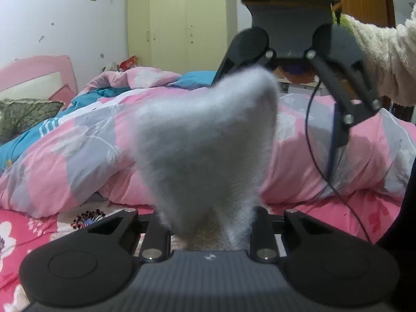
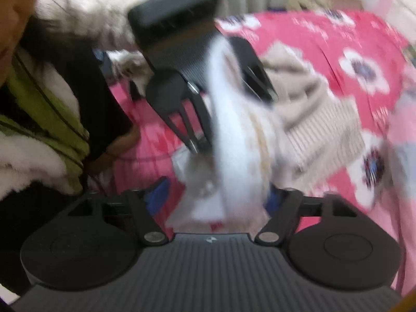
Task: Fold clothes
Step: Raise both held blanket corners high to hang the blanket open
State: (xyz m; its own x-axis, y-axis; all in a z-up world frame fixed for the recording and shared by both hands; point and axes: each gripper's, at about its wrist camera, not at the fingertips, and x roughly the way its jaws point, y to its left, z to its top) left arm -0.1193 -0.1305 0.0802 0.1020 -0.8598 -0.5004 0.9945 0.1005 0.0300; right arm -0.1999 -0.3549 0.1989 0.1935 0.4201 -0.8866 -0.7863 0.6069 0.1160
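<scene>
A bed filled the scene. In the left wrist view a pink headboard [image 1: 39,75] stood at the far left against a white wall, a dark green pillow [image 1: 23,115] lay below it, and a pink, grey and blue floral quilt [image 1: 85,140] was heaped across the mattress; a pale yellow wardrobe [image 1: 182,20] rose behind.

Only the left view showed the wardrobe and headboard. Only the right wrist view, badly blurred, showed the person's fleecy sleeve and green collar at left, a red floral bedsheet [image 2: 325,52] and the bulk of the fluffy cream garment [image 2: 312,119] lying crumpled on it at right.

The left gripper [image 1: 208,223] was closed down on a raised fold of the garment [image 1: 208,135], which stood up between its fingers and hid their tips. The right gripper [image 1: 280,83] hung opposite, above that same fold; there I could not tell its spread. In its own view the right gripper [image 2: 221,205] had cloth bunched between its blue-padded fingers [image 2: 158,195], apparently pinched.
</scene>
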